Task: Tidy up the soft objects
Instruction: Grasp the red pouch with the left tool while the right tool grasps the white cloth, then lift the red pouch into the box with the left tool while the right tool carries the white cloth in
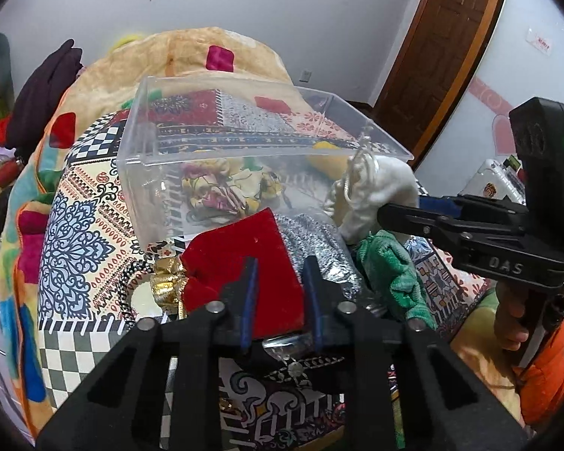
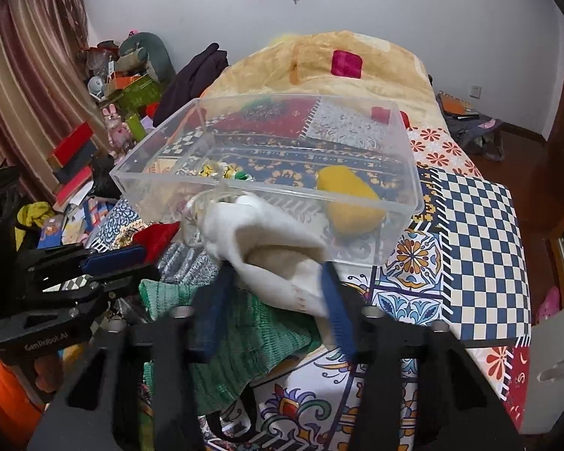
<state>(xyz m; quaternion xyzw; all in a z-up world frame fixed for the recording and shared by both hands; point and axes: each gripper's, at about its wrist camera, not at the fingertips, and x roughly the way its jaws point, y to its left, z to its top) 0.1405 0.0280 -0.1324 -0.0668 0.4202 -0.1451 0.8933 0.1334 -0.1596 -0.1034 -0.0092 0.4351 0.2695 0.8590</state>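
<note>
A clear plastic box (image 1: 214, 150) (image 2: 402, 173) sits on the patterned bed cover. Inside lie a yellow soft object (image 2: 347, 203) (image 1: 325, 158) and a floral cloth (image 1: 222, 188). My right gripper (image 2: 278, 267) (image 1: 385, 212) is shut on a white drawstring pouch (image 2: 259, 233) (image 1: 372, 184) and holds it just in front of the box's near wall. My left gripper (image 1: 280, 267) (image 2: 143, 259) has its fingers around a red velvet pouch (image 1: 244, 255) (image 2: 158, 236), gripping it. A silver knit cloth (image 1: 319, 240), a green cloth (image 1: 391, 274) (image 2: 222, 323) and a gold pouch (image 1: 167, 282) lie beside it.
A beige blanket (image 2: 319, 64) is heaped behind the box. A dark garment (image 1: 45, 94) lies at the bed's left edge. Cluttered shelves and toys (image 2: 112, 94) stand at the left, a wooden door (image 1: 440, 37) at the right.
</note>
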